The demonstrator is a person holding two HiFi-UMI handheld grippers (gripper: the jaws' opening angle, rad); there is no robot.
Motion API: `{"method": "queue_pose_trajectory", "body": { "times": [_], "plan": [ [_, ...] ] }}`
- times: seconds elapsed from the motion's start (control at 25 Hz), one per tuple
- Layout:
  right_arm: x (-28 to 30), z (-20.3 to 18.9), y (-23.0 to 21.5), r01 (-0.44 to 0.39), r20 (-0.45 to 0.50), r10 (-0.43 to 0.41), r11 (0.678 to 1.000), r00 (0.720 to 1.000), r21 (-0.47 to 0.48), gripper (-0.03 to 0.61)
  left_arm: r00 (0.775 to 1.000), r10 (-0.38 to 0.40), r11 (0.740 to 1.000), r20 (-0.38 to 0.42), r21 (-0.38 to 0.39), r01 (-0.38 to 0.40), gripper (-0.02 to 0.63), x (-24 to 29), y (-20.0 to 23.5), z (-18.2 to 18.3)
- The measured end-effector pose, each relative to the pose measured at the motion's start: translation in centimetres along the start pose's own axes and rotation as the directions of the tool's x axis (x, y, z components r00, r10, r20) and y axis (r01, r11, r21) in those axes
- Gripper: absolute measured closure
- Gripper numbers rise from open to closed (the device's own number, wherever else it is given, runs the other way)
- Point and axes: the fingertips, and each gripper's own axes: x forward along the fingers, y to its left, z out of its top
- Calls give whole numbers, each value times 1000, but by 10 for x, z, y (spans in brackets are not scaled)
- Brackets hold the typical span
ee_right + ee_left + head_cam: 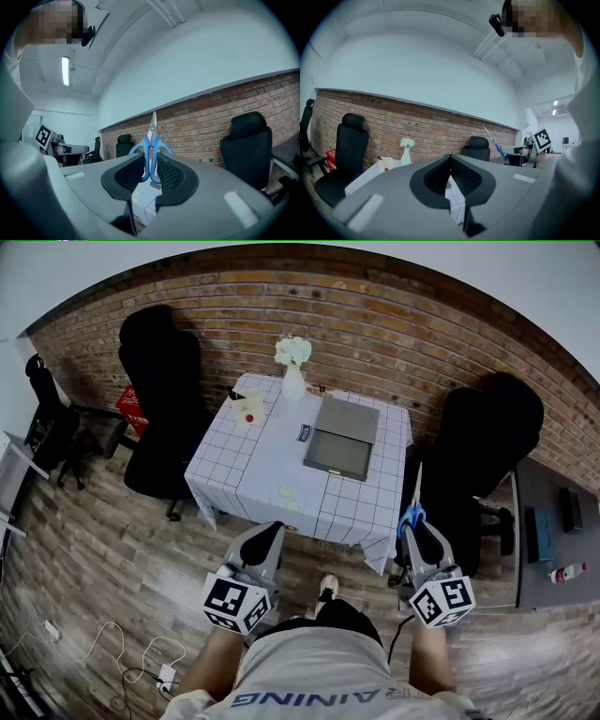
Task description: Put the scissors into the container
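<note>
The right gripper clamps the blue-handled steel scissors by their handles, blades up, at centre frame. The left gripper has its jaws together on nothing. Grip firmly and approach the grey rectangular container, upper centre, blades first.

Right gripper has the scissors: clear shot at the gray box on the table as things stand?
Likely not from here: the right gripper holds the scissors short of the table, so the gray box seems to need a step forward. Nothing blocks the way.
</note>
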Motion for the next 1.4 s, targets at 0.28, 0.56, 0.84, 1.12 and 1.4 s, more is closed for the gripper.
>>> {"method": "queue_pose_trajectory", "body": {
  "times": [0.28, 0.56, 0.84, 1.12, 1.4],
  "plan": [
    [62, -5, -42, -12, -18, 12, 1000, 1000, 23, 477, 1000, 22, 999, -16, 24, -22, 614, 65, 27, 7],
    [126, 4, -98, -14, -3, 14, 999, 1000, 40, 477, 999, 26, 999, -20, 47, -25, 614, 146, 47, 20],
    [175, 4, -142, -22, -40, 23, 999, 999, 43, 477, 998, 36, 998, -44, 48, -34, 614, 210, 62, 20],
    [212, -12, -160, -13, -105, 18, 999, 994, 41, 477, 996, 32, 999, -85, 27, -29, 614, 250, 83, 8],
    [247, -31, -155, 71, -167, -63, 996, 984, 48, 477, 989, -55, 998, -139, -9, 55, 614, 281, 123, -7]
  ]
}}
